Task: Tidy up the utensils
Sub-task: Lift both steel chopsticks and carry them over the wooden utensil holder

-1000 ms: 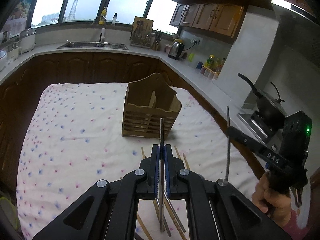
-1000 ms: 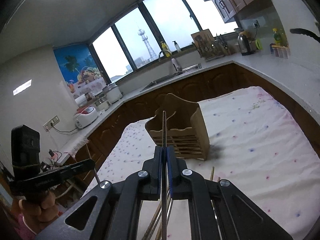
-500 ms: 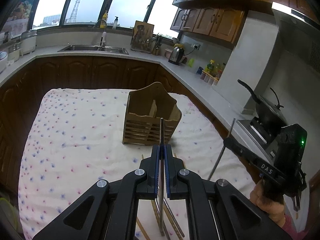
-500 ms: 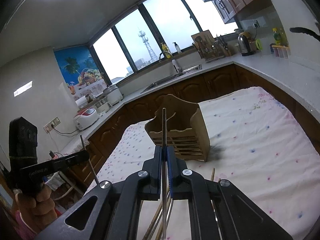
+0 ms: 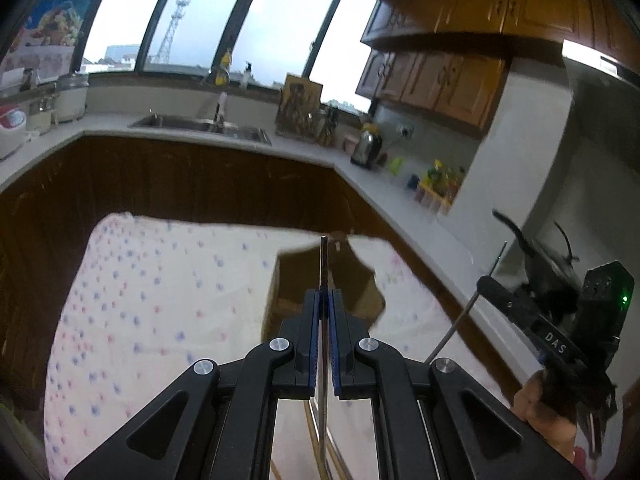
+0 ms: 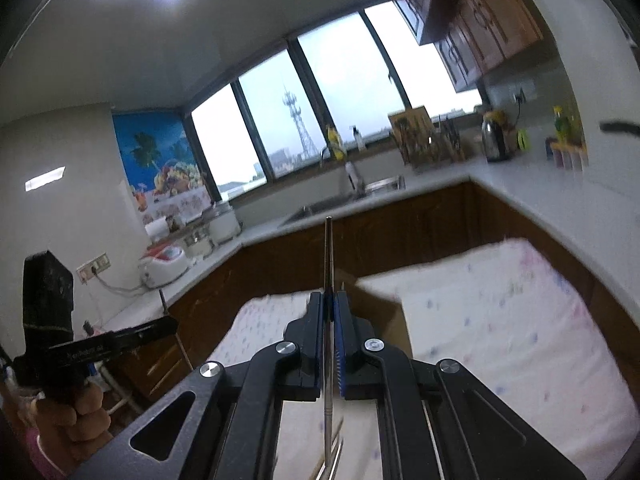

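Each gripper, left (image 5: 324,300) and right (image 6: 329,306), was clenched on one metal chopstick (image 5: 323,264), tip forward for insertion into the wooden holder (image 5: 288,280) mid-table.

Motion blur smears the wooden utensil holder (image 5: 326,280), half hidden behind the tongs (image 5: 324,300)

Both tongs raised, wooden holder (image 5: 324,280) lower in both views, right-hand chopstick (image 5: 464,312) now tilted
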A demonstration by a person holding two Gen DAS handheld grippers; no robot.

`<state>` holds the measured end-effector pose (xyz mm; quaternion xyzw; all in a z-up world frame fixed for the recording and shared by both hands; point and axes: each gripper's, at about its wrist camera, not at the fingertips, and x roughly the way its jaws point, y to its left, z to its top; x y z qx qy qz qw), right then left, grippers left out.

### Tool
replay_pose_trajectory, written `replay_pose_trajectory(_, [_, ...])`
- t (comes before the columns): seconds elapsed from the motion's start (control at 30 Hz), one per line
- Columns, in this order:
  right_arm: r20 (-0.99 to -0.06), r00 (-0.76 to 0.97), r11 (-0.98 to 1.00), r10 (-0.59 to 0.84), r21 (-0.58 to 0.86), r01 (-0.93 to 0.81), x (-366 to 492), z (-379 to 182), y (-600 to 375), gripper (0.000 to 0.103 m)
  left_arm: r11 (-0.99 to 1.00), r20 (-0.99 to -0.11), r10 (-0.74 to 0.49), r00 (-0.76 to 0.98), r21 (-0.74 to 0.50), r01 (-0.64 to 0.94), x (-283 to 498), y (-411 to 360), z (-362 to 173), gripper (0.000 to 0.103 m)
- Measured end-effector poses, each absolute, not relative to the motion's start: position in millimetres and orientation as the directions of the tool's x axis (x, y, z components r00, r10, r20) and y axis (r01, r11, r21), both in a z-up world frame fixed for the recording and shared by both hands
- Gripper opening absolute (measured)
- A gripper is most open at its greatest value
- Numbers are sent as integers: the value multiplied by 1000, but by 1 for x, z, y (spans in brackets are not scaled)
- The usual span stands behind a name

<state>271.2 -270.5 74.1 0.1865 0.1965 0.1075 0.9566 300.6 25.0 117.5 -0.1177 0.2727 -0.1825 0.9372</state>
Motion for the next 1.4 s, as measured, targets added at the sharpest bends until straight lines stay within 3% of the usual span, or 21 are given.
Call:
replay_pose_trajectory(0.23, [-245,947,920,208,377,-105,312,99,-275,5,911,-368,-371,852,-320,259,335,25,134,3])
replay_pose_trajectory(0.53, [-250,957,935,145,351,-50,351,76,-277,5,924,-263,-301,917,-317,212,386,17,117,3])
replay_pose_trajectory(0.97, [-356,926,929,126,370,16,369,-6,-268,5,913,-309,-251,918,-391,118,431,-26,-6,3])
replay_pose_trajectory(1.2, [-397,907,916,140,399,33,367,-15,-275,6,925,-365,-268,892,-357,132,448,-45,-28,3])
replay_pose_trajectory(1.4, [-426,891,912,158,409,34,371,-16,-279,6,928,-389,-274,880,-348,135,456,-37,-16,4])
